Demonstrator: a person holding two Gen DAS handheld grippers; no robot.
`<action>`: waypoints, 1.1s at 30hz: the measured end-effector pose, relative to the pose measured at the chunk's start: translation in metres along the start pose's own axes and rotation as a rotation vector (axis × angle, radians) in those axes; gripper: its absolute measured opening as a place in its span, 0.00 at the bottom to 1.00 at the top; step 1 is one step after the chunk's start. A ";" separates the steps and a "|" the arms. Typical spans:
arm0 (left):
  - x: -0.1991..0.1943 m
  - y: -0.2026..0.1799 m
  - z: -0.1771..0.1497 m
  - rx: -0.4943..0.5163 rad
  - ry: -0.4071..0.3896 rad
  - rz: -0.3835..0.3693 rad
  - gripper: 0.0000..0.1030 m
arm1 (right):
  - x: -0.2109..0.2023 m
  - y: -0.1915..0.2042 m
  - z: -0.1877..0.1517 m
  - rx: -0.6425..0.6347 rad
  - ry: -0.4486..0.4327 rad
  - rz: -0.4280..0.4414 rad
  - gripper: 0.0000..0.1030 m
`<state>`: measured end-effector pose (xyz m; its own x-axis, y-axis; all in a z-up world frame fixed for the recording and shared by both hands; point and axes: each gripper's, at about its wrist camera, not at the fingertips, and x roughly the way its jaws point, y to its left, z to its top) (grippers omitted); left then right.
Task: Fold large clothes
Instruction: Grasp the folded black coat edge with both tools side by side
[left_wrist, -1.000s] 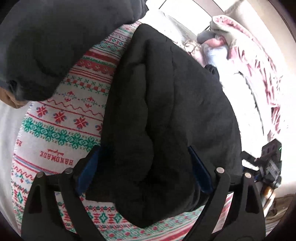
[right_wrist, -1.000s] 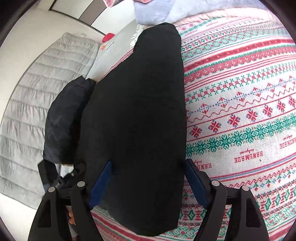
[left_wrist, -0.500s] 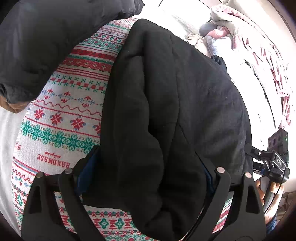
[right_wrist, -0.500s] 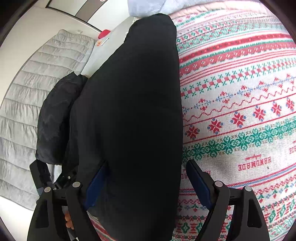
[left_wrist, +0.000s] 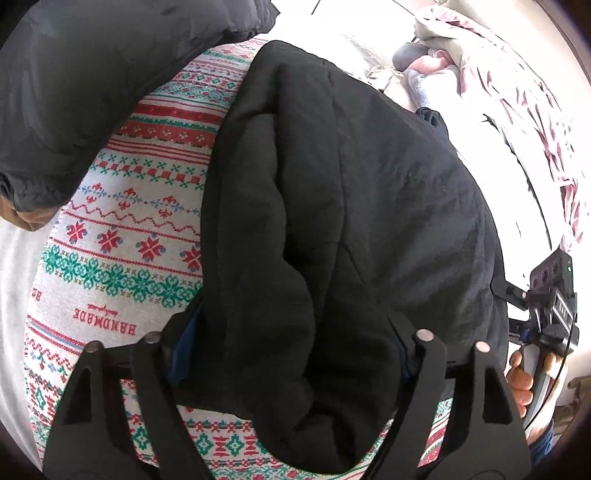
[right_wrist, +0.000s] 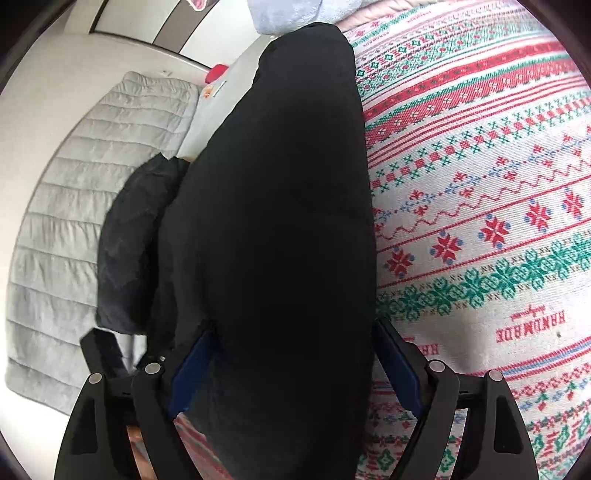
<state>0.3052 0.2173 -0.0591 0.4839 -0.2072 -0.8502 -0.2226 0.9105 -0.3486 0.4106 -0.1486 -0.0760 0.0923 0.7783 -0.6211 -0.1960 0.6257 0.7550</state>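
A large black padded garment (left_wrist: 332, 221) lies folded into a long bundle on a red, green and white patterned blanket (left_wrist: 122, 229). It fills the middle of the right wrist view (right_wrist: 280, 221) too. My left gripper (left_wrist: 291, 347) has its jaws wide apart around one end of the bundle, the blue pads mostly hidden by cloth. My right gripper (right_wrist: 295, 369) straddles the other end, blue pads apart on either side. The right gripper body and the hand holding it show at the right edge of the left wrist view (left_wrist: 546, 306).
A dark puffy jacket (left_wrist: 92, 92) lies at the upper left on the blanket. Pink and grey bedding (left_wrist: 498, 74) is piled at the far right. A grey quilted mat (right_wrist: 74, 221) and a second dark garment (right_wrist: 133, 240) lie left of the bundle.
Both grippers have pushed further along the black bundle, which now fills more of each view. The jaws have stayed wide apart around it.
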 end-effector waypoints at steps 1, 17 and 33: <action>-0.001 -0.001 0.000 0.004 -0.002 -0.003 0.74 | 0.000 0.000 0.002 0.004 -0.003 0.006 0.84; -0.005 0.005 0.003 -0.027 -0.026 -0.067 0.65 | 0.017 0.024 0.024 -0.090 -0.061 -0.083 0.76; -0.003 0.006 -0.001 -0.057 -0.043 -0.057 0.63 | 0.019 0.046 0.015 -0.169 -0.096 -0.170 0.69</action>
<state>0.3021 0.2227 -0.0589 0.5327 -0.2419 -0.8110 -0.2403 0.8756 -0.4190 0.4183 -0.1042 -0.0497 0.2288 0.6694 -0.7068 -0.3294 0.7364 0.5909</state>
